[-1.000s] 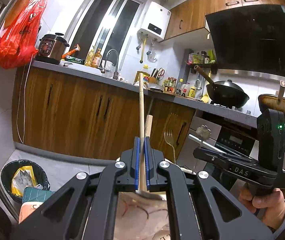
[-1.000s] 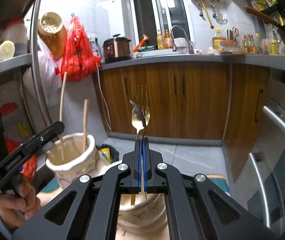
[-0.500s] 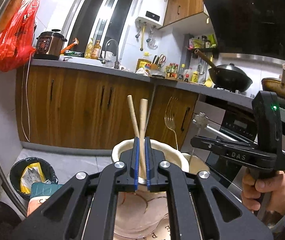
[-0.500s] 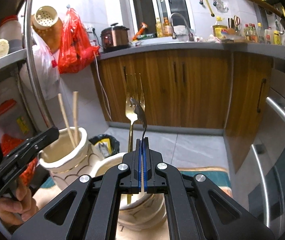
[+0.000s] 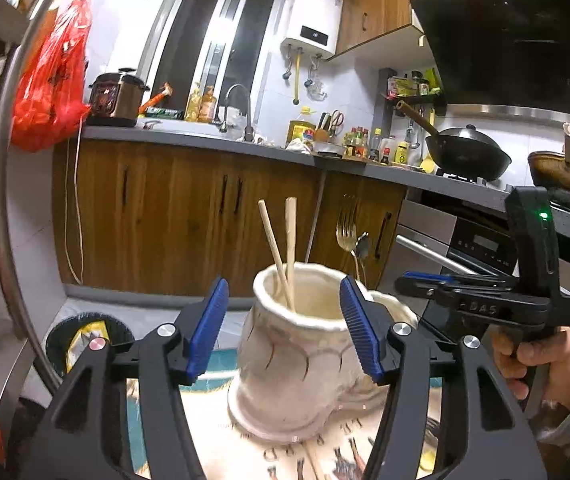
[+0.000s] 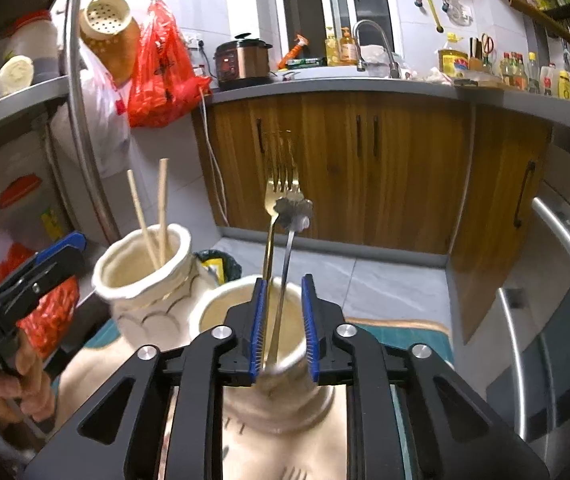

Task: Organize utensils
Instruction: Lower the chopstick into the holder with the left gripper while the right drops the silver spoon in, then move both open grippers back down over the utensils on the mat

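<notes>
Left gripper [image 5: 283,330]: jaws opening, apart, frame centre; chopsticks [image 5: 285,252] loose in jar [image 5: 293,368].
Right gripper [image 6: 283,330]: jaws opening, apart; fork [image 6: 271,240] and spoon [image 6: 287,256] between them.

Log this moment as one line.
left gripper: jaws opening, chopsticks in jar | right gripper: jaws opening, fork, spoon in second jar

A red bag [image 5: 47,96] hangs beside the rice cooker [image 5: 117,96].

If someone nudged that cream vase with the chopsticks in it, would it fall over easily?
Probably not easily: the cream vase looks thick-walled and widens at its base. It looks ceramic, so likely heavy and breakable if dropped. The light chopsticks leaning inside would likely just rattle.
</notes>
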The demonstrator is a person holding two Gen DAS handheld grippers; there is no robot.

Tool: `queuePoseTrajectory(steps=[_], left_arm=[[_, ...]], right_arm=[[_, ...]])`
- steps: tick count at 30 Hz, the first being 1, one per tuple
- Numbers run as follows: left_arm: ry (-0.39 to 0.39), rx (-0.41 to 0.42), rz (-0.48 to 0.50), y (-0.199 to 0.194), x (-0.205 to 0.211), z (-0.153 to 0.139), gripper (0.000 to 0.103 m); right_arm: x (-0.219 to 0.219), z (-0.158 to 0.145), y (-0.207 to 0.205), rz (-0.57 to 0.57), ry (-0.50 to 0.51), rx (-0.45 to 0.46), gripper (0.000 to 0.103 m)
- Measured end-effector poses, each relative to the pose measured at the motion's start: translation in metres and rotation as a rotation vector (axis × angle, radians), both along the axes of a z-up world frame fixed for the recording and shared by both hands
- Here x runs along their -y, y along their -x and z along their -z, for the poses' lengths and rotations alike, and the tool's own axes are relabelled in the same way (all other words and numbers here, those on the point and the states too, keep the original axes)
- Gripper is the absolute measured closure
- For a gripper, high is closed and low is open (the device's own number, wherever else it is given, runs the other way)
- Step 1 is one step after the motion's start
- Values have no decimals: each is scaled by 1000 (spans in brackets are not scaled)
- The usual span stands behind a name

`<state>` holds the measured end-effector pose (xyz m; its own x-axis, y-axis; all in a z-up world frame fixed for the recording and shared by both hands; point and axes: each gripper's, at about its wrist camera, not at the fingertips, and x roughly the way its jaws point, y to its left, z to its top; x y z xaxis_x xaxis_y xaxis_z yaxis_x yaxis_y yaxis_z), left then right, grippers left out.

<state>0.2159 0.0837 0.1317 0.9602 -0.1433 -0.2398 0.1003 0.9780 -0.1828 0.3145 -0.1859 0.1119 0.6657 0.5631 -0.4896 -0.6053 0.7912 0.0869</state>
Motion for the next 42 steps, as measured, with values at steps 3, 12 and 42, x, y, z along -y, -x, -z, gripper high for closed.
queuePoseTrajectory(steps=[3,12,42], left_arm=[[44,-34,-12,14,-12,4,39],[64,-159,0,41,-26,29,38],[-33,-519,157,36,15,97,49]], right_arm=[[10,1,18,-9,18,12,75],[32,22,61,-44,65,-49,74],[46,99,98,-53,211,-292,68]])
